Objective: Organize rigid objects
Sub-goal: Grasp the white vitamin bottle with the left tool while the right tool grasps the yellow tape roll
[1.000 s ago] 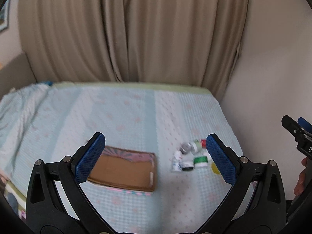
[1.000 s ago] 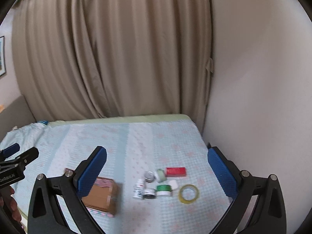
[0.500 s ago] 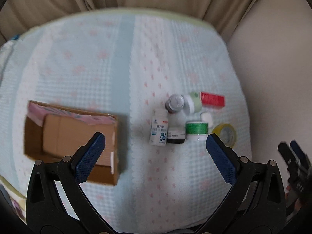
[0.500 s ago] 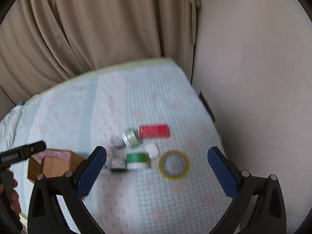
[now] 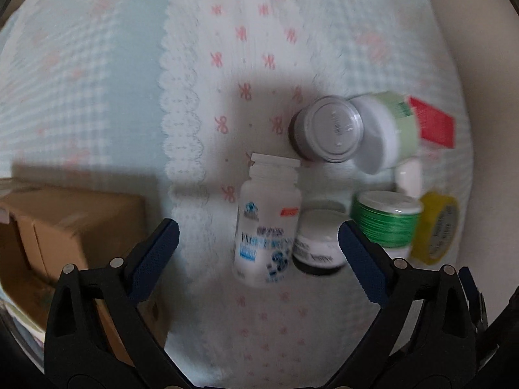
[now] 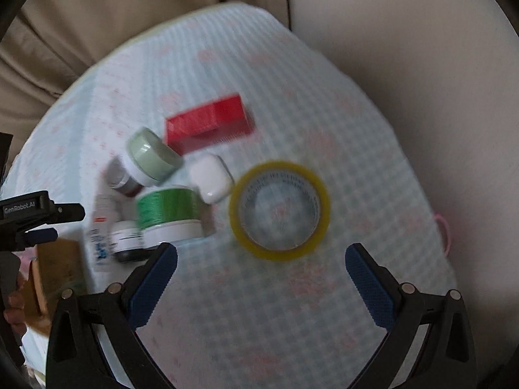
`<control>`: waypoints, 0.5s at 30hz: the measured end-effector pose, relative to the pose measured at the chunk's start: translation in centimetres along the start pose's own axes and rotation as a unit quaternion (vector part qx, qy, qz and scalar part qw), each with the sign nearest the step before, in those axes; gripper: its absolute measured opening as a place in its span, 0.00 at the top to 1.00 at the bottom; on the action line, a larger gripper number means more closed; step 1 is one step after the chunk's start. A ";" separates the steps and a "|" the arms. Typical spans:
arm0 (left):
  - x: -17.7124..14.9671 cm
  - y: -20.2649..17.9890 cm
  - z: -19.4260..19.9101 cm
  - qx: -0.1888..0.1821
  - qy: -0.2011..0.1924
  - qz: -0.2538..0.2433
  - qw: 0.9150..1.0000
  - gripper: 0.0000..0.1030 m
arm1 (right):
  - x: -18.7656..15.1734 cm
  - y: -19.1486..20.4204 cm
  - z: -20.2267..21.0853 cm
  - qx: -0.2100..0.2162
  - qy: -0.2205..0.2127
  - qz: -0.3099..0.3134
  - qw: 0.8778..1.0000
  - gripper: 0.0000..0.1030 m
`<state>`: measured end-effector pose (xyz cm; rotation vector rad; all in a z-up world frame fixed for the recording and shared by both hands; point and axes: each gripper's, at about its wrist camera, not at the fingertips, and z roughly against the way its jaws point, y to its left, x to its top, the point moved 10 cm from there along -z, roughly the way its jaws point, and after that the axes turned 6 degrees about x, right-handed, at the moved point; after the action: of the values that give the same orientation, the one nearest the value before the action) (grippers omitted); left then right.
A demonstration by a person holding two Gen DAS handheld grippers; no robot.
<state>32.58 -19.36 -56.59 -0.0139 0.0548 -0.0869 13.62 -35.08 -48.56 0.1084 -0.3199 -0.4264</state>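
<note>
Hand-held gripper, left [image 5: 258, 246]: jaws spread wide, nothing between the pads, hovering above a white bottle [image 5: 267, 223] that lies on its side on the bed [image 5: 97, 64]. Hand-held gripper, right [image 6: 261, 270]: jaws equally wide, empty, poised just short of a yellow tape roll [image 6: 279, 209].

Containers — a brown cardboard box [image 5: 65, 227] sits on the bed to the left of the cluster, well apart from the bottle. Its contents cannot be made out. In the right view the box [image 6: 55, 272] shows only as a blurred brown edge behind the left unit.

Items, all grouped near the right edge of the bed:
- White bottle, blue printing, cap end pointing away from the camera.
- Small white jar [image 5: 319, 243] with a dark base, just beside the bottle.
- Green thread spool [image 5: 387, 222], white flanges, touching or nearly touching the small jar.
- Grey-lidded jar [image 5: 329, 128], upright, lid facing the camera.
- Pale green jar [image 5: 384, 129] tipped on its side, leaning against the grey-lidded one.
- Red box [image 5: 434, 124] lying flat at the far end of the group.
- White case [image 6: 211, 178], rounded — between the red box, the spool and the tape roll.
- Tape roll lying flat, hollow centre up.

Both views are motion-blurred; label text is unreadable.
</note>
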 end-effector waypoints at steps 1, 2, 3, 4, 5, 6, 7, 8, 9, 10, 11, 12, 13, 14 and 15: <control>0.1 -0.1 -0.6 0.003 0.006 -0.004 1.000 0.05 | -0.1 -0.3 -1.2 -0.003 0.006 -0.004 1.000 0.00; 0.3 -0.2 -1.1 0.007 0.012 -0.008 1.000 0.06 | -0.1 -0.4 -2.1 -0.006 0.011 -0.005 1.000 0.00; 0.3 -0.2 -1.8 0.012 0.019 -0.014 1.000 0.06 | -0.2 -0.7 -2.9 -0.010 0.015 -0.005 1.000 0.00; 0.4 -0.3 -2.2 0.014 0.023 -0.017 0.999 0.08 | -0.2 -1.0 -3.7 -0.017 0.020 -0.006 1.000 0.00; 0.5 -0.4 -2.7 0.016 0.028 -0.021 0.999 0.09 | -0.2 -1.3 -4.5 -0.022 0.025 -0.010 0.999 0.00; 0.6 -0.5 -3.2 0.017 0.033 -0.022 0.999 0.12 | -0.1 -1.6 -5.2 -0.024 0.027 -0.016 0.999 0.00; 0.7 -0.4 -3.5 0.018 0.037 -0.024 0.999 0.13 | 0.1 -1.7 -5.7 -0.025 0.028 -0.020 0.999 0.00; 0.8 -0.5 -3.9 0.019 0.041 -0.024 0.999 0.13 | 0.2 -1.8 -6.1 -0.026 0.029 -0.022 0.999 0.00; 0.8 -0.5 -4.2 0.020 0.044 -0.024 0.999 0.13 | 0.3 -1.9 -6.6 -0.027 0.029 -0.022 0.999 0.00; 0.9 -0.4 -4.5 0.022 0.048 -0.024 0.998 0.13 | 0.5 -1.9 -6.9 -0.028 0.030 -0.021 0.999 0.00; 1.0 -0.4 -4.9 0.024 0.052 -0.025 0.998 0.15 | 0.7 -1.9 -7.3 -0.028 0.030 -0.019 0.999 0.00; 0.9 -0.4 -5.1 0.025 0.055 -0.026 0.998 0.21 | 0.9 -2.0 -7.6 -0.030 0.031 -0.018 0.999 0.00; 0.8 -0.4 -5.4 0.024 0.060 -0.028 0.998 0.28 | 1.1 -2.0 -7.9 -0.033 0.033 -0.016 0.999 0.00; 0.7 -0.7 -5.9 0.020 0.064 -0.031 0.997 0.28 | 1.4 -2.1 -8.2 -0.035 0.036 -0.014 0.999 0.00; 0.6 -0.8 -6.1 0.020 0.067 -0.034 0.997 0.31 | 1.7 -2.2 -8.4 -0.038 0.036 -0.011 0.999 0.00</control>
<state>32.74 -20.27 -62.73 0.0302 0.1866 -0.1566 16.96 -37.49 -56.43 0.0534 -0.2324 -0.4552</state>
